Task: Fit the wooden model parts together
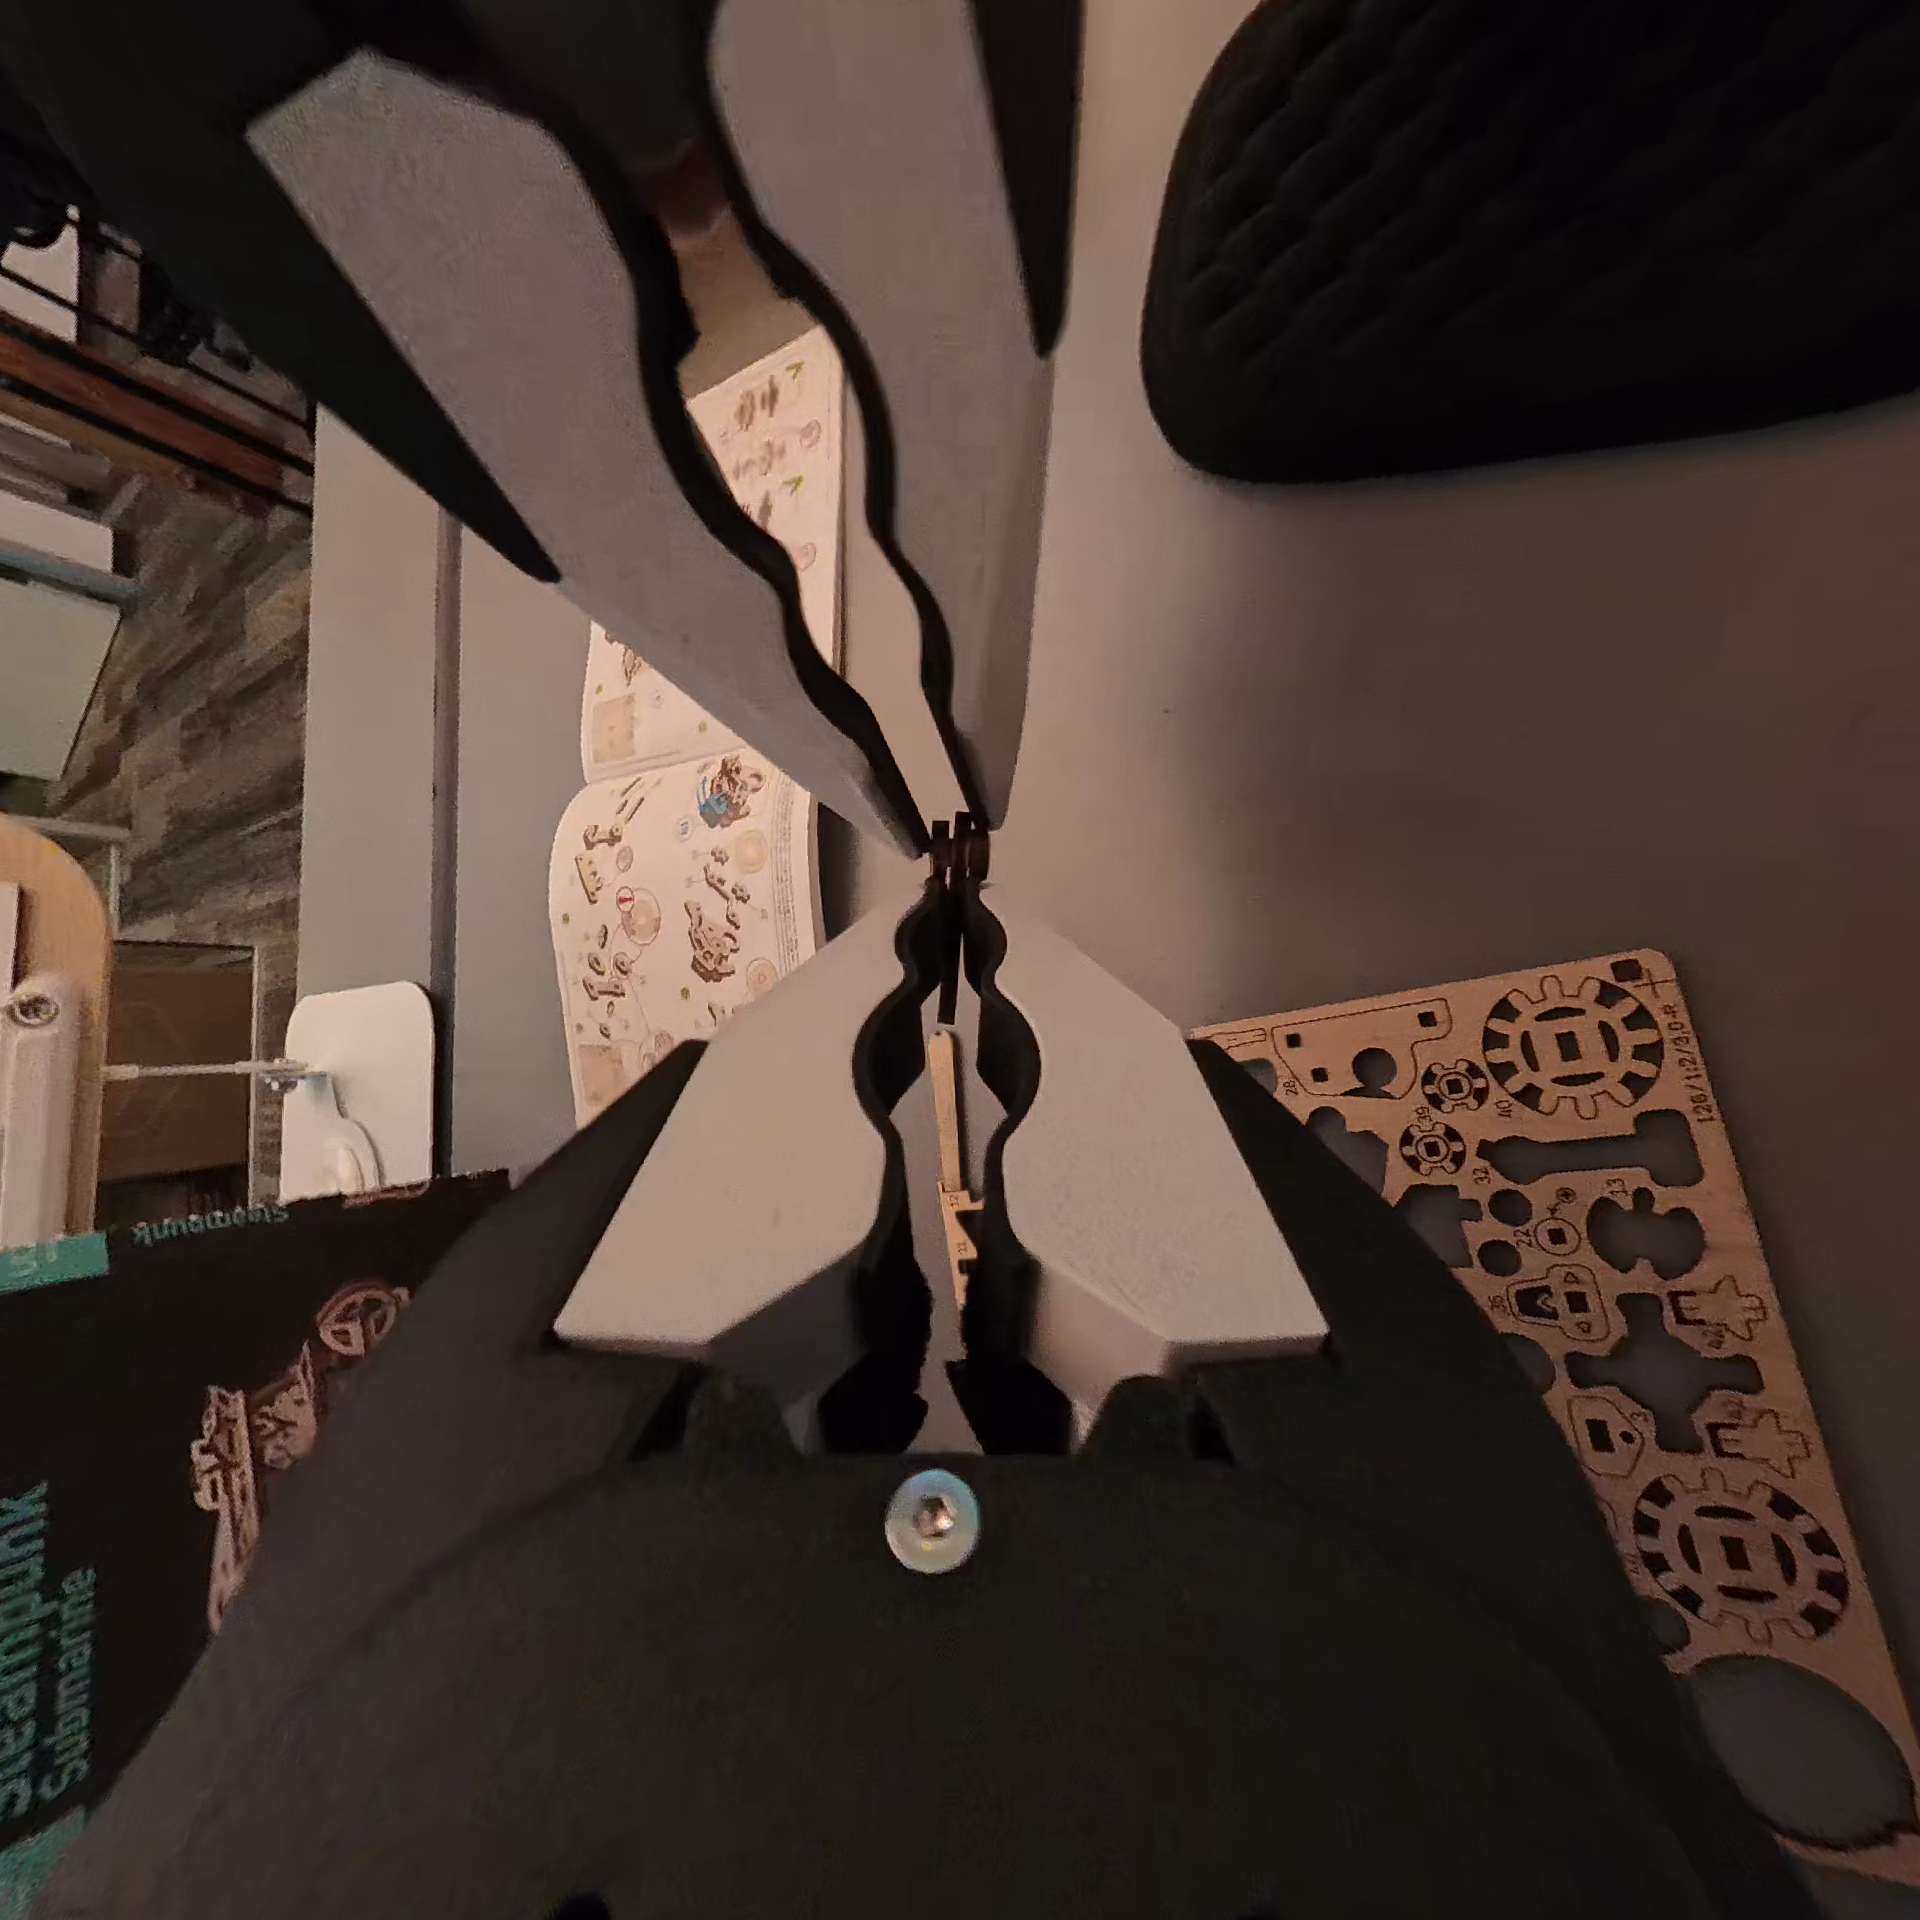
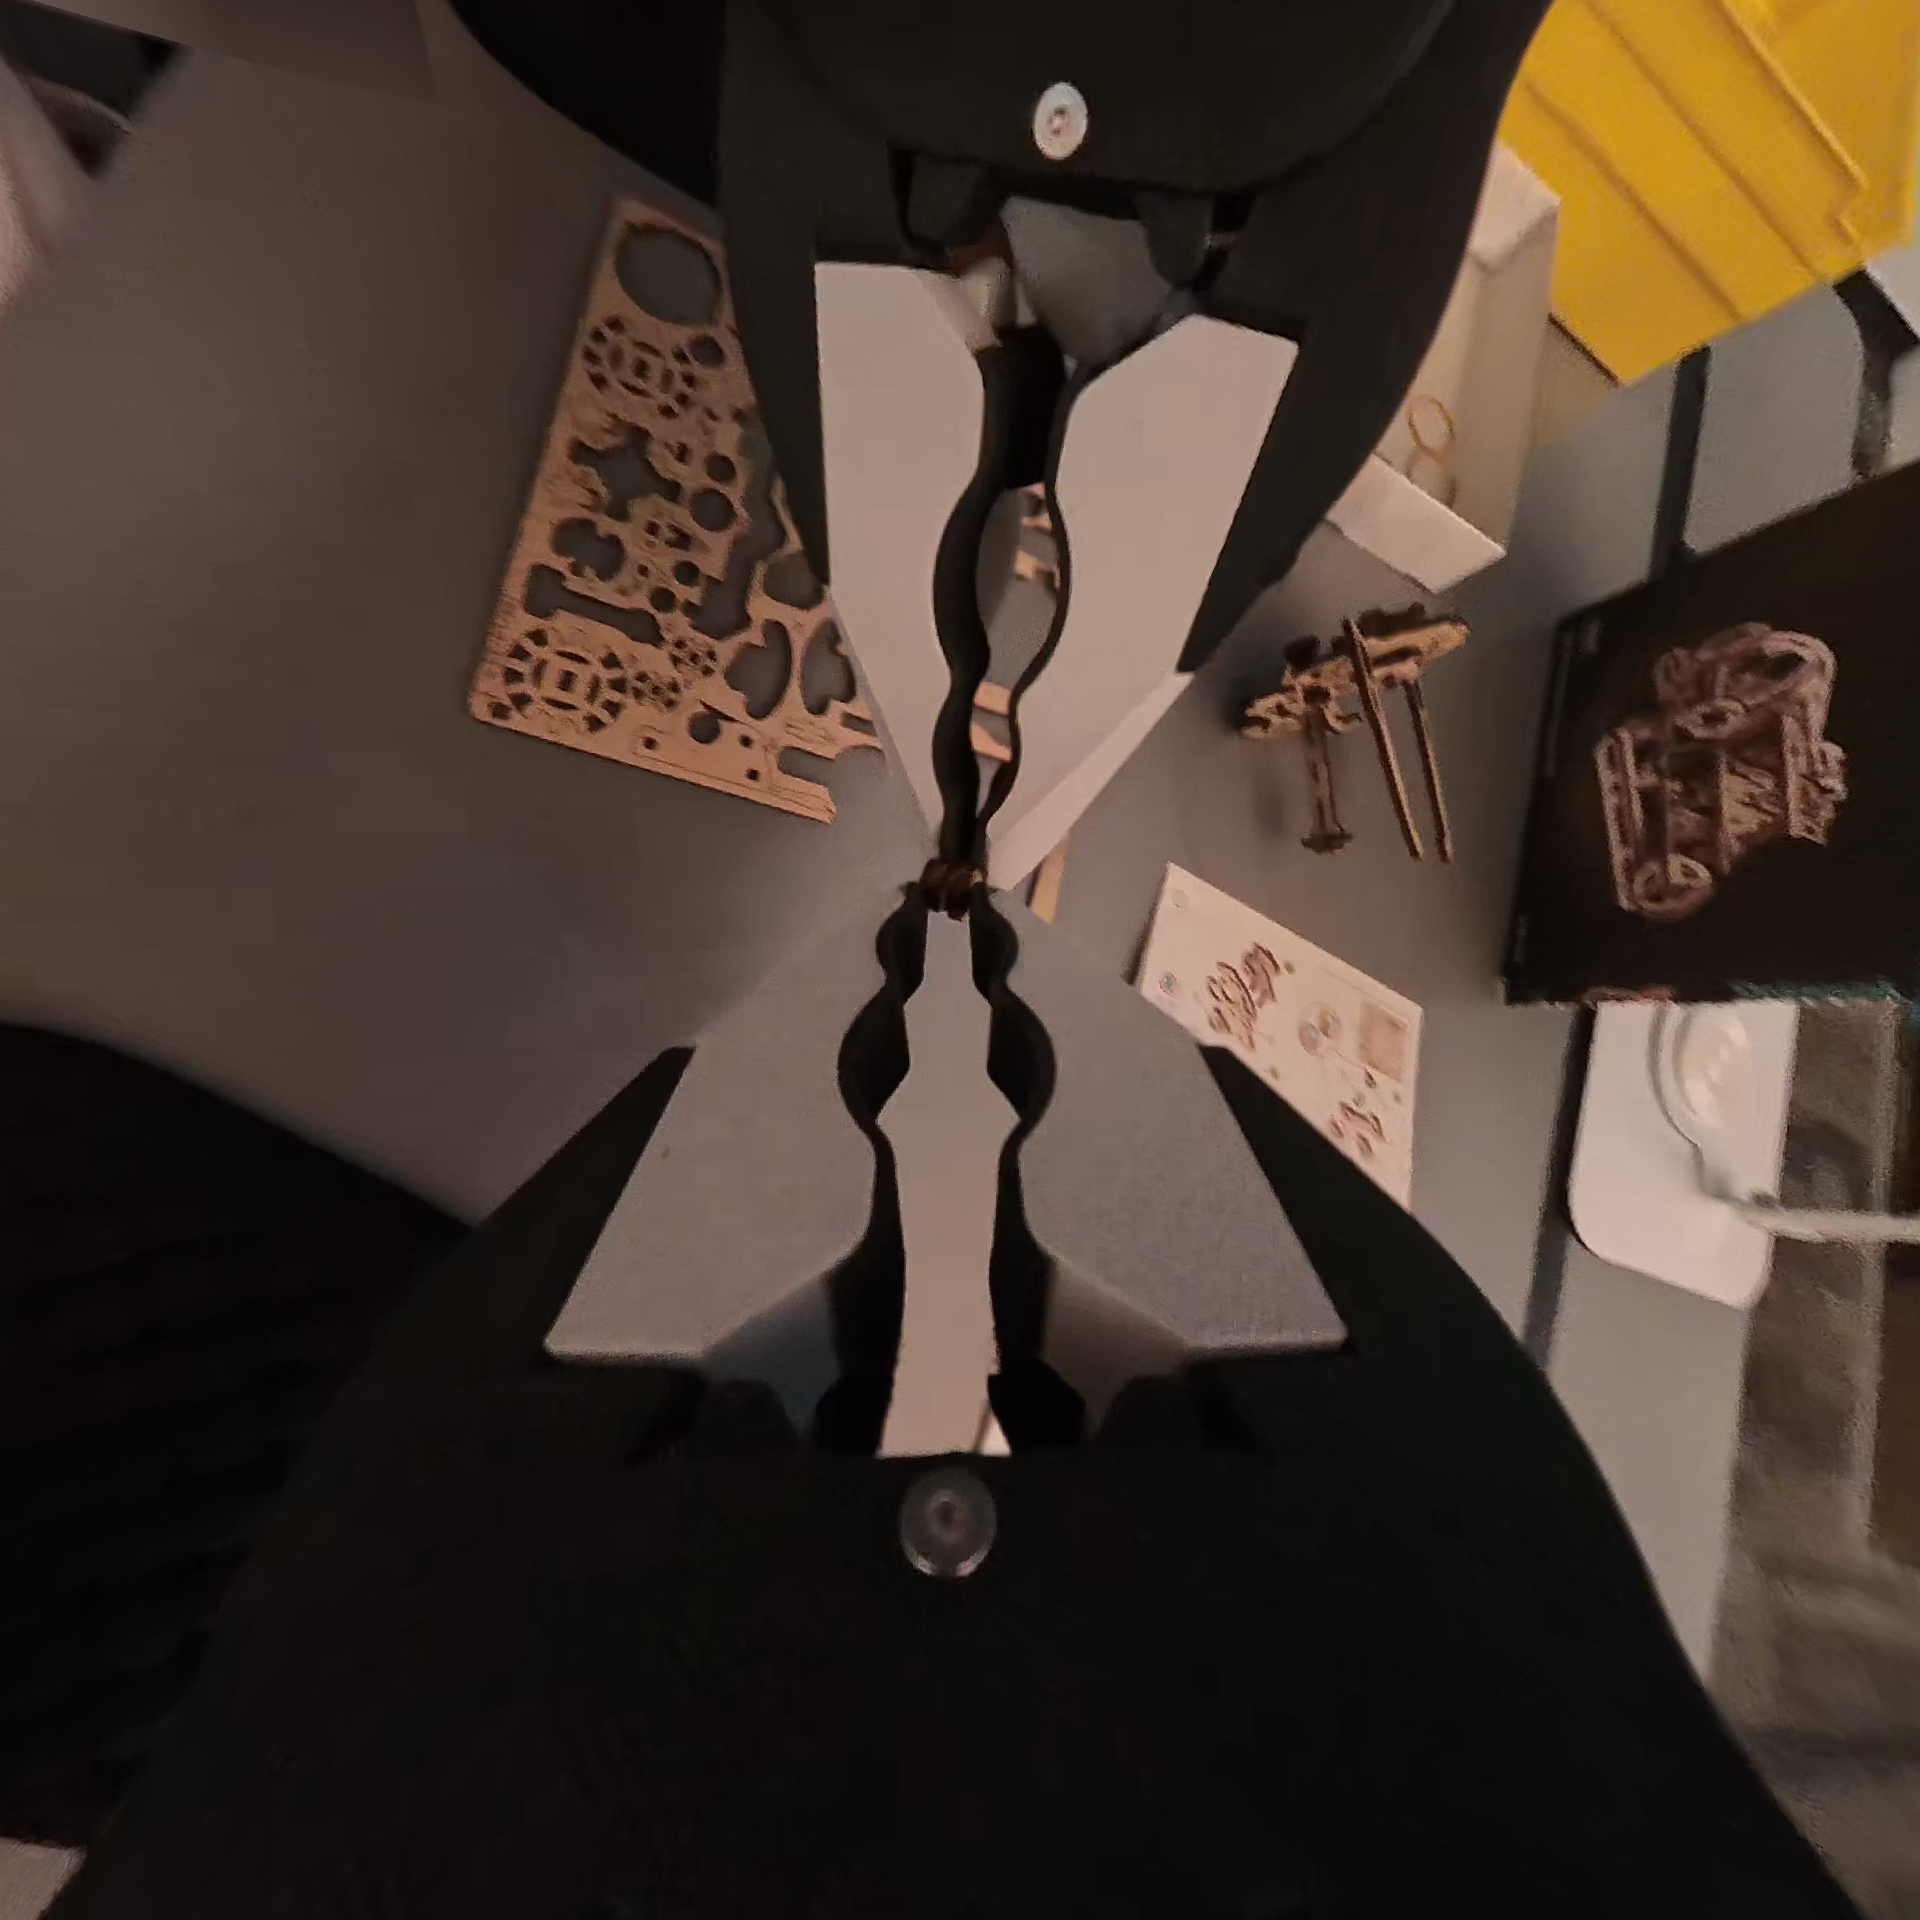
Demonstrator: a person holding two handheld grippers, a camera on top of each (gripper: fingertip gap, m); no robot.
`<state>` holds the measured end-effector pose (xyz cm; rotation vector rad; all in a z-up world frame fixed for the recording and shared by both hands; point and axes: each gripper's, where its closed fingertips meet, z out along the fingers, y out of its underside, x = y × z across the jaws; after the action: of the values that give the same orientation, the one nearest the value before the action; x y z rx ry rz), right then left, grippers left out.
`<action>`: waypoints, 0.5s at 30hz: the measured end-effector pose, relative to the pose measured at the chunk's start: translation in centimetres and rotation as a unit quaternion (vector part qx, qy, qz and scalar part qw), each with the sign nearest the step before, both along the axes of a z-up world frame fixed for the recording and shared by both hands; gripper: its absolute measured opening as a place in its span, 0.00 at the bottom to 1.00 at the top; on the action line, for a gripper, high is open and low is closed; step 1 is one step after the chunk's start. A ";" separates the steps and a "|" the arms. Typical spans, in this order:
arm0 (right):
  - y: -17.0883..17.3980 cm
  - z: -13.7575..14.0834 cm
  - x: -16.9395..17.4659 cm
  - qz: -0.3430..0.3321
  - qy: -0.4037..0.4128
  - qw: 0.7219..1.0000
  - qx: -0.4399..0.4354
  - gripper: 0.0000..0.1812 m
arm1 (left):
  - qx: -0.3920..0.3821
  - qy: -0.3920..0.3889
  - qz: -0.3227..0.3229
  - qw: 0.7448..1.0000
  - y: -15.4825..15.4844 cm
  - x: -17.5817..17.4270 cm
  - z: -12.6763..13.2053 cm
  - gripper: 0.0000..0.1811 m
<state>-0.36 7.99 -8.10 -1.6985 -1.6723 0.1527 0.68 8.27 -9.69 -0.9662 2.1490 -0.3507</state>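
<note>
Both grippers, left gripper (image 1: 951, 906) and right gripper (image 2: 943, 912), met tip to tip at frame centre, each pinching small dark wooden model parts (image 1: 954, 847); misalignment or over-squeezing could snap or drop them onto the grey table (image 1: 1455, 727).

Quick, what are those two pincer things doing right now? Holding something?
Left tool: closed on the small wooden parts.
Right tool: closed on the same small wooden parts, tip to tip with the left one.
</note>
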 end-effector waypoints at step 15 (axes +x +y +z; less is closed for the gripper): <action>-0.6 -0.7 0.0 0.010 -0.070 0.997 0.019 0.03 | -0.032 0.020 -0.002 0.999 -0.5 -0.1 -0.7 0.00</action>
<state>-0.32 7.43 -8.84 -1.6971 -1.7839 0.0118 0.58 7.73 -10.41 -1.0118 2.1876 -0.4078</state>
